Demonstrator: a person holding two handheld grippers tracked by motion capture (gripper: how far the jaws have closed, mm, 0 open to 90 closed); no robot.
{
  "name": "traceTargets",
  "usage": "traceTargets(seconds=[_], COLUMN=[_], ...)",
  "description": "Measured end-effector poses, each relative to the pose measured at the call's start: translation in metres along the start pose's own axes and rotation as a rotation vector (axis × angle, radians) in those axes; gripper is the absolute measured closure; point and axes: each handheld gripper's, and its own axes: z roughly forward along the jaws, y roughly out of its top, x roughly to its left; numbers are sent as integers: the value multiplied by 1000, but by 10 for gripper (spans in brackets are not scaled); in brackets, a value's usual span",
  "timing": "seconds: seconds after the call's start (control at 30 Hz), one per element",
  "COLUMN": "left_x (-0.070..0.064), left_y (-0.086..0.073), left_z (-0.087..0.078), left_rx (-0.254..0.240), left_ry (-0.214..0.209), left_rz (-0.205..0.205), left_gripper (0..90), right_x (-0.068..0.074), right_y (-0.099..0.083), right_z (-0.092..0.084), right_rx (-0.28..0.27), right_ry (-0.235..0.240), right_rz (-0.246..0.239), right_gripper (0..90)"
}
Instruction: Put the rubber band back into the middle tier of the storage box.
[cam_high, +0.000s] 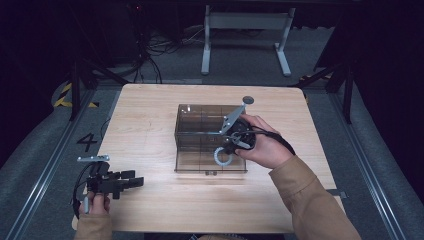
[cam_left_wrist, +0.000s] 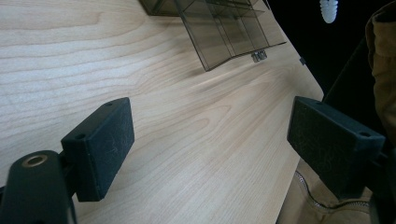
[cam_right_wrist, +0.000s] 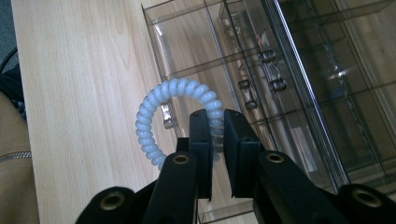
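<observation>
A pale blue coiled hair tie (cam_right_wrist: 159, 114) hangs between the jaws of my right gripper (cam_right_wrist: 216, 123), which is shut on one side of the ring. In the high view the right gripper (cam_high: 226, 149) holds the hair tie (cam_high: 220, 157) over the front part of a clear smoky plastic compartment box (cam_high: 190, 165) at the table's middle. The box (cam_right_wrist: 299, 74) has several divided cells with a small latch at its front. My left gripper (cam_high: 131, 181) rests near the table's front left corner. Its jaws stand wide open over bare wood (cam_left_wrist: 210, 135), with nothing between them.
The wooden table (cam_high: 145, 120) has free room left of the box and along the front. A small dark round object (cam_high: 248, 100) lies behind the box. A white table frame (cam_high: 245, 30) and cables stand on the floor beyond.
</observation>
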Motion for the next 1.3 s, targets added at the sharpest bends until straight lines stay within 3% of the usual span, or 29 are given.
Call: traceTargets(seconds=[0.57, 1.3], left_x=[0, 0], left_y=[-3, -1], left_z=[-4, -2], left_rx=[-11, -4], left_ry=[2, -1], left_rz=[-9, -2], left_gripper=[155, 155], right_x=[-6, -13], right_y=[23, 28], right_z=[22, 53], right_rx=[56, 142], right_ry=[14, 10], right_rz=[-9, -36], right_gripper=[828, 828])
